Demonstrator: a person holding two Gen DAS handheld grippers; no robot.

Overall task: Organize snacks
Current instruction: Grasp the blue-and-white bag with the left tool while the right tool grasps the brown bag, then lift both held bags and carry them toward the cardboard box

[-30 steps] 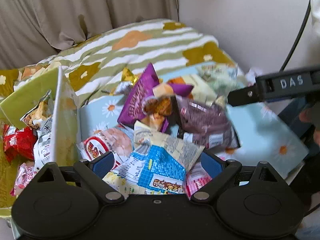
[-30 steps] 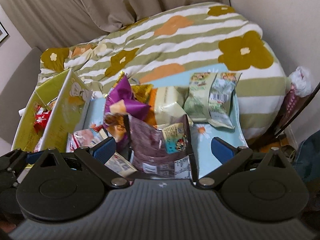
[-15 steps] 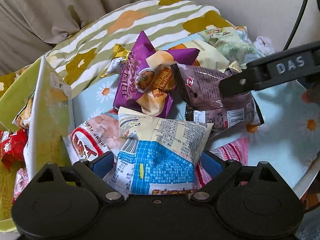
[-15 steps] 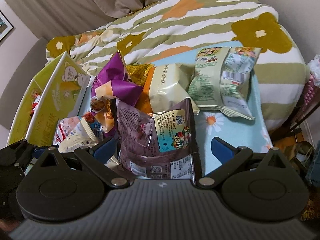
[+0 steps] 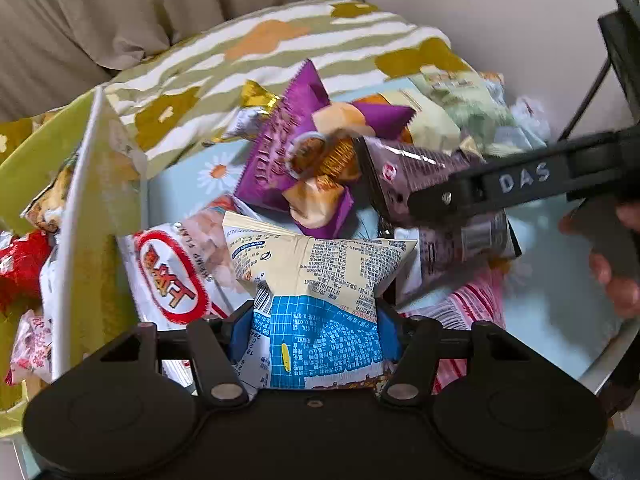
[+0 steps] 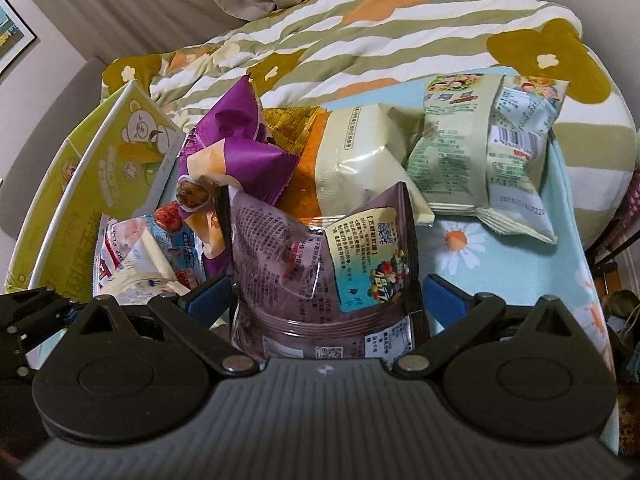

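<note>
Two packets are in hand: the left gripper (image 5: 316, 330) pinches a blue-and-cream snack bag (image 5: 316, 280), while the right gripper (image 6: 326, 300) straddles a mauve snack bag (image 6: 320, 268), jaws spread. Some snacks fill the green box (image 6: 100, 168) at the table's left edge; many remain piled on the daisy tablecloth (image 6: 520, 280).

Gripping blue-and-cream snack bag (image 5: 316, 300) between blue pads (image 5: 240, 330) of left gripper (image 5: 314, 332), bag pinched at its waist, lying over white shrimp-flavour packet (image 5: 176, 272) beside green box (image 5: 84, 216), with right gripper (image 5: 496, 188) reaching in over brown packet (image 5: 404, 168) next to purple packet (image 5: 288, 152).
</note>
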